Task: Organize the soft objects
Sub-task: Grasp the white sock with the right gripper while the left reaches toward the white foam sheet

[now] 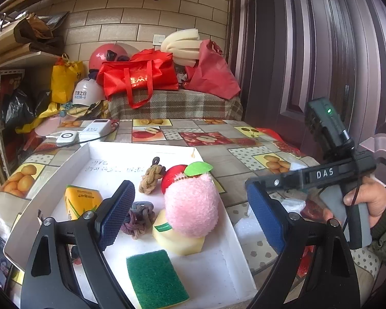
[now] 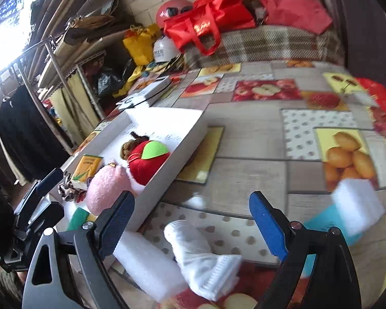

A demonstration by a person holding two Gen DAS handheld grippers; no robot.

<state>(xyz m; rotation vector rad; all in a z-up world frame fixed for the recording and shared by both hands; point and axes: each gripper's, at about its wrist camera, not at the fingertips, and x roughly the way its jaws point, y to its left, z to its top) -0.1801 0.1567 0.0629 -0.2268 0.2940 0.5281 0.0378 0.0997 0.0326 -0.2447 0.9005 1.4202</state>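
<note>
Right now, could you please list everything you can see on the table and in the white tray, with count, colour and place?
tray: 1, white, on table
plush ball: 1, pink, in tray, on the yellow sponge
plush apple: 1, red, green leaf, behind the pink ball
yellow sponge: 1, in tray
scouring pad: 1, green, tray's near end
rope knots: 2, tan and dark, in tray
carton: 1, yellow, tray's left side
white cloth: 1, on table outside tray
foam block: 1, white, beside cloth
left gripper: open
right gripper: open, over cloth
hand: 1, holding right gripper
</note>
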